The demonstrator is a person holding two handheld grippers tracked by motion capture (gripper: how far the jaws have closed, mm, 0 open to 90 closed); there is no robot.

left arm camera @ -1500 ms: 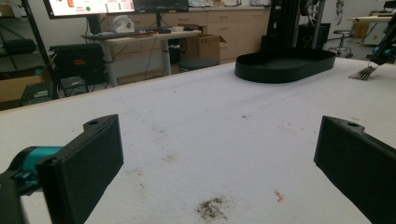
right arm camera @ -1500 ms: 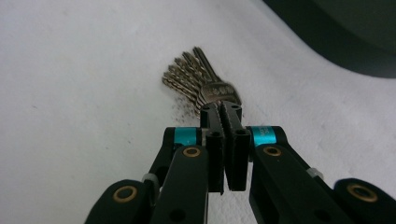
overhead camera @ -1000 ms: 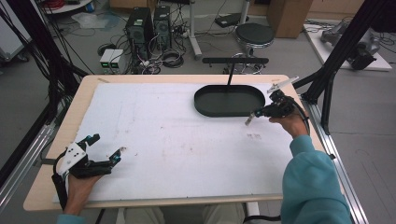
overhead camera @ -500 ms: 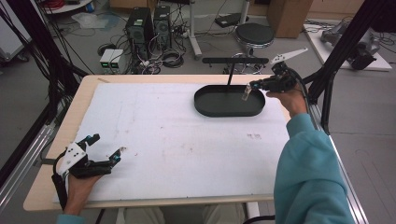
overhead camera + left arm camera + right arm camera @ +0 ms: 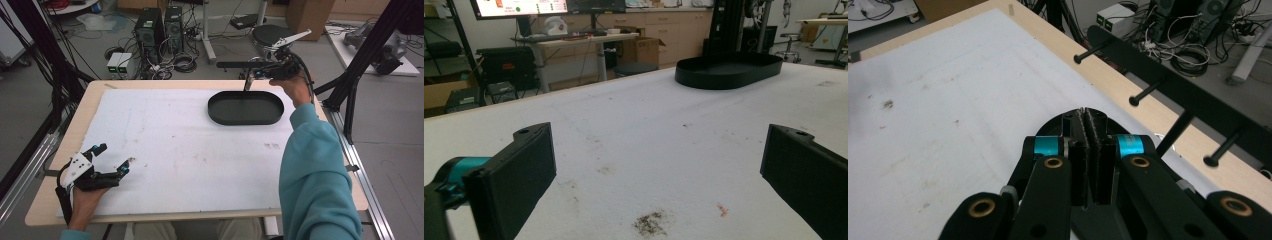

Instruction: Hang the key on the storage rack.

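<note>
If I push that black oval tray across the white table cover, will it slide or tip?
The black oval tray sits low and wide with a short rim, so it would probably slide rather than tip. It looks thin-walled, so likely light and fairly stiff. The white table cover looks matte, which may add some drag.

Wide bare white table mat (image 5: 190, 150) between both grippers, black oval tray (image 5: 245, 107) far right, pegged black rack (image 5: 250, 65) behind the far edge

Black tray (image 5: 245, 111): matt plastic, smooth. Surface (image 5: 165, 150): white, rough sheet, stained; pale wood edge.
</note>
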